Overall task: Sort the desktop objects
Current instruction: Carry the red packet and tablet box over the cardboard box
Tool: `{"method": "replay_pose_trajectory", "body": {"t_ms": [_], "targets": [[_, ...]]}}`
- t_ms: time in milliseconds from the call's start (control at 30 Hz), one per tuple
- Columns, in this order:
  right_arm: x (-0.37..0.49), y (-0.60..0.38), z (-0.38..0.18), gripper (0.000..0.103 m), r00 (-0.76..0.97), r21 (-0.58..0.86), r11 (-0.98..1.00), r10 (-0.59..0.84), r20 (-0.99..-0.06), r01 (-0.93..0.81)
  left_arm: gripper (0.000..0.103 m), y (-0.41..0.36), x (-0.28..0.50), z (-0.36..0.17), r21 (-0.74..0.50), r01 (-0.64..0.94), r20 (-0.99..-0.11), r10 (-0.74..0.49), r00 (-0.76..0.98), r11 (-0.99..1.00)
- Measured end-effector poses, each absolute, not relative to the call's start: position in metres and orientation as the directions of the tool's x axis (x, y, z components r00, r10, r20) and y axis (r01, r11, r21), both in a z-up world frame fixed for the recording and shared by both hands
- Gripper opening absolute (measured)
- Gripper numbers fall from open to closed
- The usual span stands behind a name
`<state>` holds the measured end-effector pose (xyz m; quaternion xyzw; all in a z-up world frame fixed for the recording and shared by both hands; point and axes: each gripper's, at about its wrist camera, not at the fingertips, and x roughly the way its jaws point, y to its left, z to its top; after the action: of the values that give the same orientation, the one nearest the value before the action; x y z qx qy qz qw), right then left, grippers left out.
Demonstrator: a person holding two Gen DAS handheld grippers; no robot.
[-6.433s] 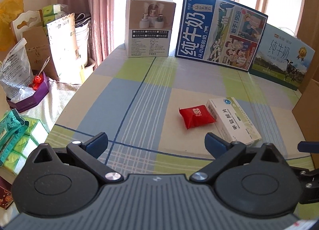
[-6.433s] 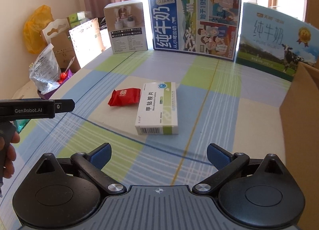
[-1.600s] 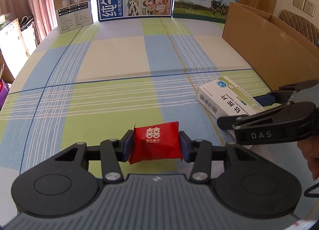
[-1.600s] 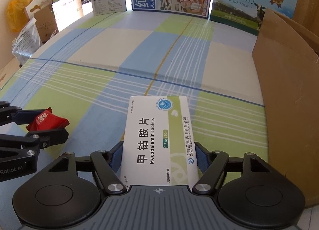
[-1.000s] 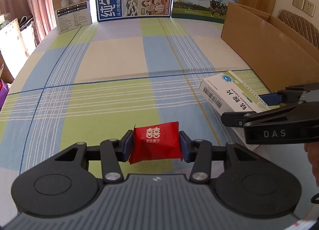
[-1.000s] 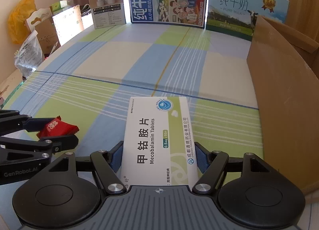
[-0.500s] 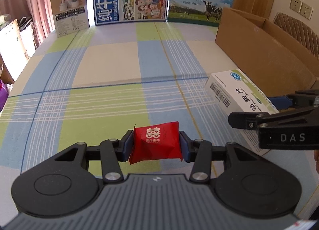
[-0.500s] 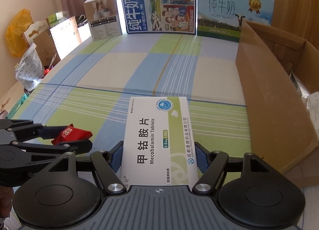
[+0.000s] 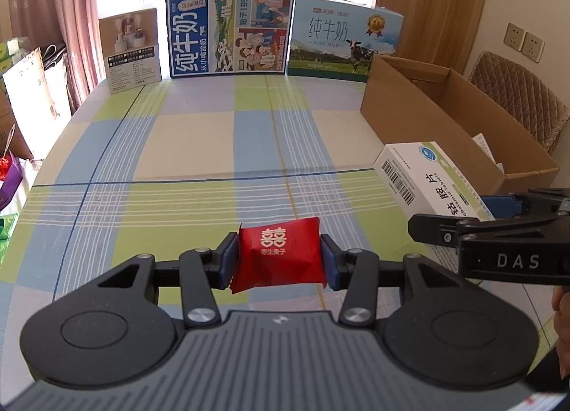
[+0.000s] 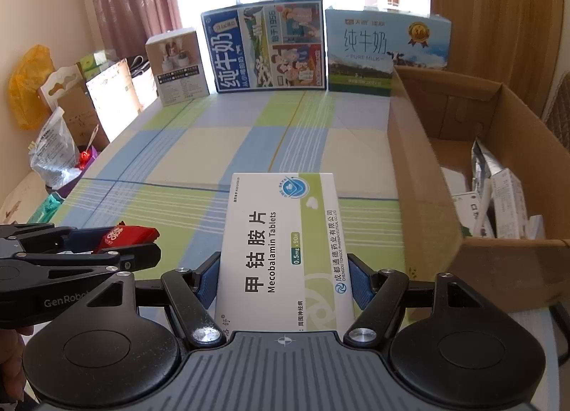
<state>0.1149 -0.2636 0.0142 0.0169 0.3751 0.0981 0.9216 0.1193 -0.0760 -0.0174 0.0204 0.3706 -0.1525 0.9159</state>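
My left gripper is shut on a small red candy packet, held above the checked tablecloth. My right gripper is shut on a white and green medicine box, its blue pads pressing both long sides. In the left wrist view the medicine box hangs at the right, in front of the open cardboard box. In the right wrist view the red packet shows at the lower left between the other gripper's fingers. The cardboard box stands at the right and holds several packets.
Two milk cartons and a smaller white product box stand along the far edge of the table. Bags and cartons crowd the floor left of the table. A padded chair sits behind the cardboard box.
Both grippers have risen with their loads still held. More of the cardboard box's inside now shows, and the far cartons sit lower and farther off in both views.
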Motion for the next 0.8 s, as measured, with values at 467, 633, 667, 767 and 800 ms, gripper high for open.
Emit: {"method": "replay_pose_trajectory", "body": {"t_ms": [467, 633, 667, 767, 800], "targets": [[0.072, -0.288, 0.052, 0.068, 0.75, 0.089, 0.987, 0.158, -0.642, -0.132, 0.042, -0.095, 0.084, 0.016, -0.055, 0.333, -0.656, -0.286, 0.699, 0.941], [0.061, -0.295, 0.06, 0.068, 0.759, 0.091, 0.989, 0.148, -0.634, -0.117, 0.042, -0.103, 0.074, 0.023, -0.044, 0.349, -0.649, -0.293, 0.702, 0.936], [0.059, -0.297, 0.061, 0.068, 0.761, 0.091, 0.989, 0.146, -0.632, -0.114, 0.042, -0.104, 0.073, 0.024, -0.042, 0.352, -0.648, -0.294, 0.702, 0.935], [0.055, -0.301, 0.064, 0.068, 0.765, 0.094, 0.99, 0.142, -0.628, -0.107, 0.042, -0.107, 0.07, 0.027, -0.038, 0.36, -0.645, -0.298, 0.704, 0.932], [0.054, -0.302, 0.065, 0.068, 0.766, 0.094, 0.99, 0.141, -0.627, -0.106, 0.042, -0.108, 0.068, 0.028, -0.037, 0.362, -0.644, -0.299, 0.704, 0.932]]}}
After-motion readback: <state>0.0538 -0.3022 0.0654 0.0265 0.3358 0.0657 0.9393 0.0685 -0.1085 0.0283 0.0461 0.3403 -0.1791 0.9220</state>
